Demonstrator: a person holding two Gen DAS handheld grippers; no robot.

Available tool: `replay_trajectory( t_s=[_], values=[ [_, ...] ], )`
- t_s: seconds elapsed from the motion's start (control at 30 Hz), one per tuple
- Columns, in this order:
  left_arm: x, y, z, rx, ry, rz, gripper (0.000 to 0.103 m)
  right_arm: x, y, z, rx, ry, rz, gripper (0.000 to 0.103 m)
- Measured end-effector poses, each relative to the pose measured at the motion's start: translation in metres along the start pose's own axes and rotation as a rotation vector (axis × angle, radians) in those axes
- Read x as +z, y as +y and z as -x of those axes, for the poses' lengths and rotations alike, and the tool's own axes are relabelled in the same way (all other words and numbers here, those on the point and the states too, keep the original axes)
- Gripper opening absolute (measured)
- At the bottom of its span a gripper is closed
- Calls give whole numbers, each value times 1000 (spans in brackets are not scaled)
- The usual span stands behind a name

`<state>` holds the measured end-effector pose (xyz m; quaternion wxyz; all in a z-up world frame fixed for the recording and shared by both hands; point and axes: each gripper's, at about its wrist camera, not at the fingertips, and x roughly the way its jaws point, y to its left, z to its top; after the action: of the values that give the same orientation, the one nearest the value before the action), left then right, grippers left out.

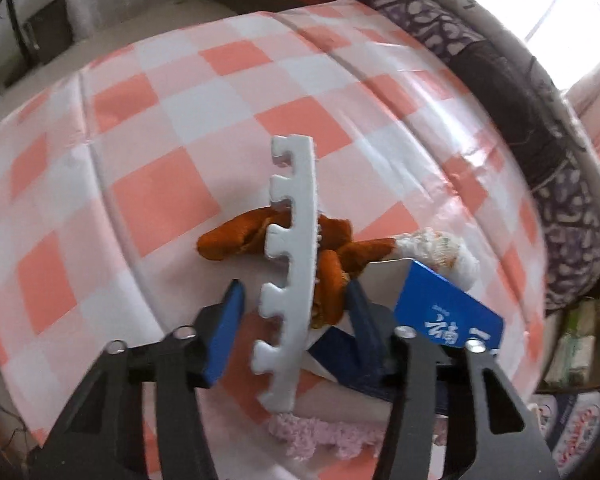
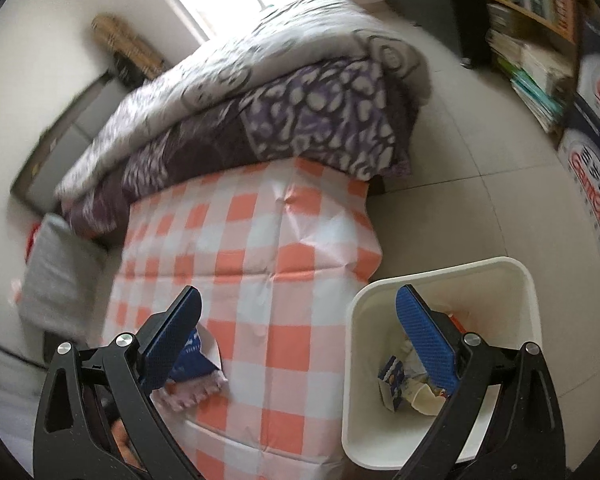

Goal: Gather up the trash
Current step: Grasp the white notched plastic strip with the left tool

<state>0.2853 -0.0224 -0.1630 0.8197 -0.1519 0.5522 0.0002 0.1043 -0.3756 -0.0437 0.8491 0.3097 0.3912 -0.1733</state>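
**Both jaws spread, foam strip between the left pair**

Left gripper (image 1: pixel 296 312) parted, blue pads wide of each other, gripping nothing. Standing between those pads, a white foam strip (image 1: pixel 290 272) with notched teeth along its 9 o'clock edge, running from 6 o'clock up toward 12; whether touching either pad, cannot tell. Behind the strip, orange peel (image 1: pixel 236 238) in several curled pieces on the checked cloth (image 1: pixel 160 120), spreading toward 9 and 3 o'clock. At 3 o'clock of the peel, a crumpled white tissue wad (image 1: pixel 440 250), touching the peel's end. Just below that wad, toward 4 o'clock, a blue carton (image 1: pixel 448 308) with white lettering, tilted, partly behind the right-hand finger. At 6 o'clock, a pink fluffy scrap (image 1: pixel 320 438) near the strip's lower end.

Right gripper (image 2: pixel 300 336) likewise released and holding nothing, hovering over the cloth's corner. At 4 o'clock in that view, a white bin (image 2: pixel 440 276) standing on the tiled floor (image 2: pixel 480 152) just beside the cloth-covered surface, with packaging scraps (image 2: pixel 396 380) lying inside. At 12 o'clock, folded purple-patterned bedding (image 2: pixel 300 112); at 2 o'clock, a shelf of books (image 2: pixel 532 20)
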Motion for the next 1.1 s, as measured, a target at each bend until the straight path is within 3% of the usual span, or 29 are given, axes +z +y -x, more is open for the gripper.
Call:
replay_trajectory(
  t_s=[0.13,0.17,0.2,0.33,0.47,0.5,0.63,0.67,0.7,0.77,0.9,1.03,1.07,1.1],
  values=[
    [-4,16,11,-67,8,-28,29,-10,26,-17,-7,47,88,94],
    [-5,20,15,-83,10,-24,23,-15,35,-22,-3,67,111,94],
    [-6,26,19,-105,15,-17,10,-18,42,-27,-2,82,131,94],
    [-4,54,40,-175,24,25,10,-34,68,-42,-7,117,219,94],
    [-6,63,54,-95,22,-5,10,-53,86,-54,-1,155,251,94],
    [-8,66,53,-44,36,-9,11,-56,88,-55,3,162,252,94],
    [-8,83,33,-9,117,8,15,-64,95,-56,4,169,268,94],
    [-8,87,30,-3,122,17,24,-64,96,-56,3,167,271,94],
    [-6,91,26,0,119,31,41,-64,96,-56,1,165,272,94],
    [-3,95,24,14,102,35,55,-62,97,-57,0,163,271,94],
    [2,93,14,48,90,12,56,-60,99,-60,12,175,282,94],
    [-4,81,9,136,75,-87,55,-66,109,-66,0,189,354,95],
    [-6,80,9,140,76,-97,49,-68,112,-68,-1,194,369,96],
    [-8,81,11,133,79,-100,31,-73,116,-71,-1,209,403,96]
  ],
)
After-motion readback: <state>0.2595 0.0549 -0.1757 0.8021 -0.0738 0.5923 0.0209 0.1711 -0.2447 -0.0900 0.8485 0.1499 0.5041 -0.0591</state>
